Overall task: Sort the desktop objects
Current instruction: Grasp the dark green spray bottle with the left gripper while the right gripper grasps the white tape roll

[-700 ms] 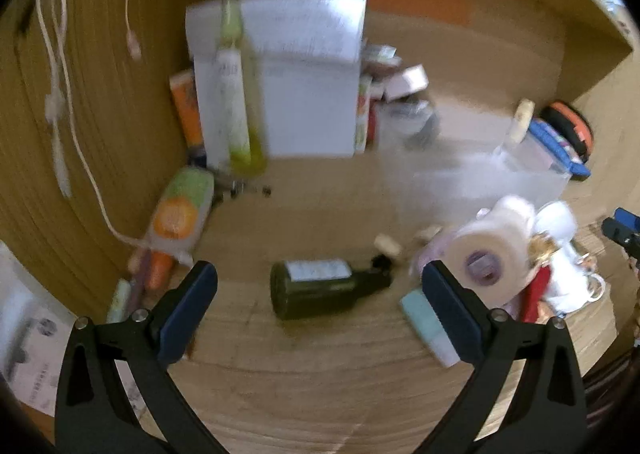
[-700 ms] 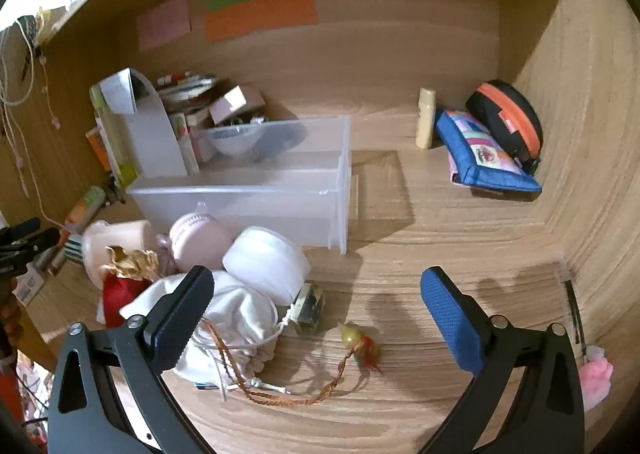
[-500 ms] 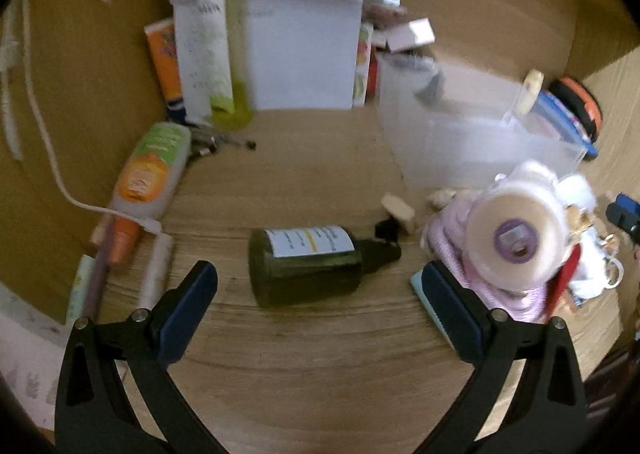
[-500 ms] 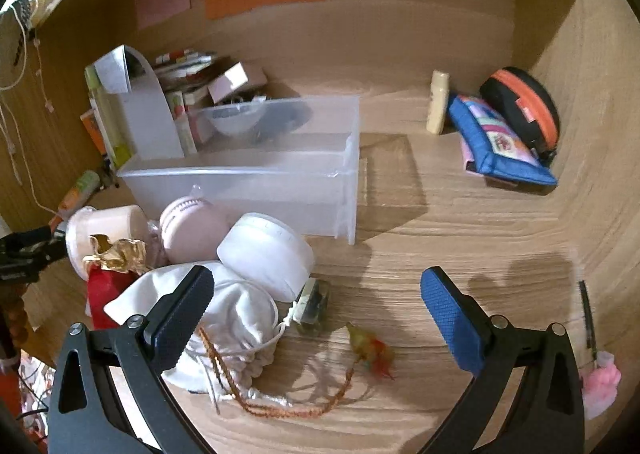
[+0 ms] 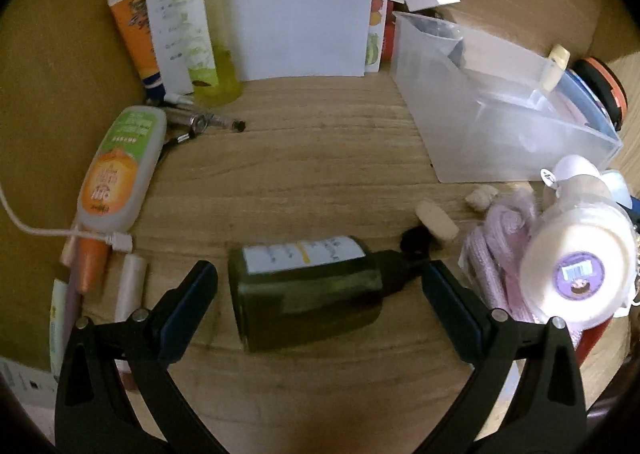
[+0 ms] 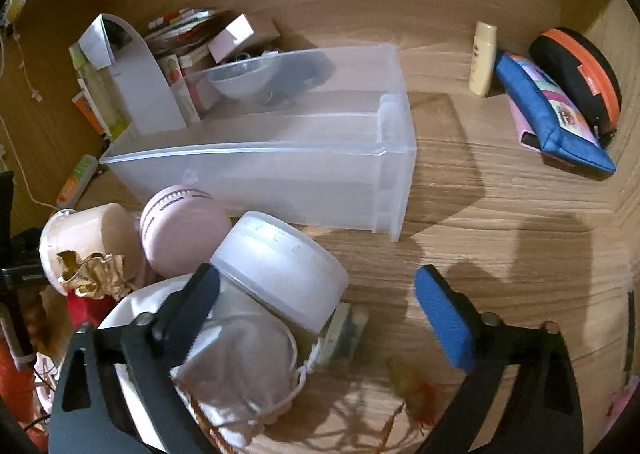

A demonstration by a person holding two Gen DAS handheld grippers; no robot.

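Note:
A dark green bottle with a white label lies on its side on the wooden desk, between the wide-open jaws of my left gripper; the pads do not touch it. A clear plastic bin stands mid-desk, also seen in the left wrist view. My right gripper is open above a white round jar and a white drawstring pouch; its left finger overlaps the pouch, pressing nothing. A pink round case and a cream jar lie beside them.
An orange-green tube, a white cable and pens lie at the left. A white file holder and a yellow-green bottle stand at the back. A blue pouch, an orange-black case and a small cream tube sit far right.
My left gripper has moved in and down toward the dark bottle, which now lies between its jaws. My right gripper has moved closer to the white jar and pouch.

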